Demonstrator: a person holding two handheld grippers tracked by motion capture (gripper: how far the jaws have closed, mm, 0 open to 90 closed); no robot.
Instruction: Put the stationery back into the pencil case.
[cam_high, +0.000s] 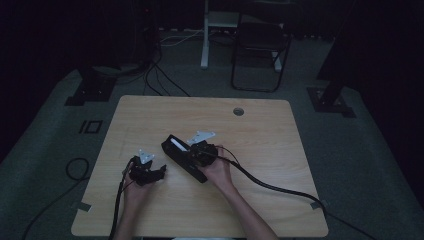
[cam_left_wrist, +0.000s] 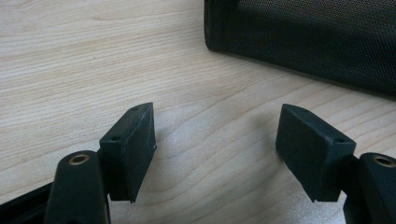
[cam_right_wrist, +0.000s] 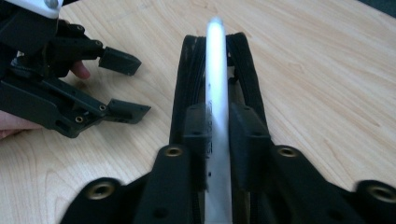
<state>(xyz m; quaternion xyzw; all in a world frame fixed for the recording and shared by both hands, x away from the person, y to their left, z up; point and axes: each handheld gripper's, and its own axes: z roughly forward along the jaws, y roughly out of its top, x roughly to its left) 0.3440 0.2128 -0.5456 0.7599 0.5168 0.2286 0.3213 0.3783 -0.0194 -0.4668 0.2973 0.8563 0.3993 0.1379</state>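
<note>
Right fingers: two black pads (cam_right_wrist: 247, 135) clamp a flat white piece (cam_right_wrist: 217, 116) edge-on, one pad against each face, with no gap showing.
Right gripper (cam_right_wrist: 218, 140): it holds the white piece upright in the mouth of a long black mesh case (cam_right_wrist: 187, 84), which lies on the table beneath it.
Left fingers: the pads (cam_left_wrist: 133, 140) stand moderately apart with only bare wood between them; they hold nothing.
Left gripper (cam_high: 150, 171): it rests low over the table just beside the case's near end, apart from it, pointing toward it.
Task thing: the white piece sits about mid-table, its far end (cam_high: 178, 145) poking out of the case's open end.
Step in hand: judged as feeding the white piece along the case opening, or drawing it out; I cannot tell which.
Doing it well: keep the piece in line with the slot so its edges do not snag the mesh; the idle left gripper could pin the case so it does not slide.
Surface: a light wooden table (cam_high: 150, 110) with rounded corners and a round cable hole (cam_high: 238, 111) near the far edge.
Room: dim, grey carpet, loose cables (cam_high: 165, 80), and a dark folding chair (cam_high: 260, 45) beyond the table.
</note>
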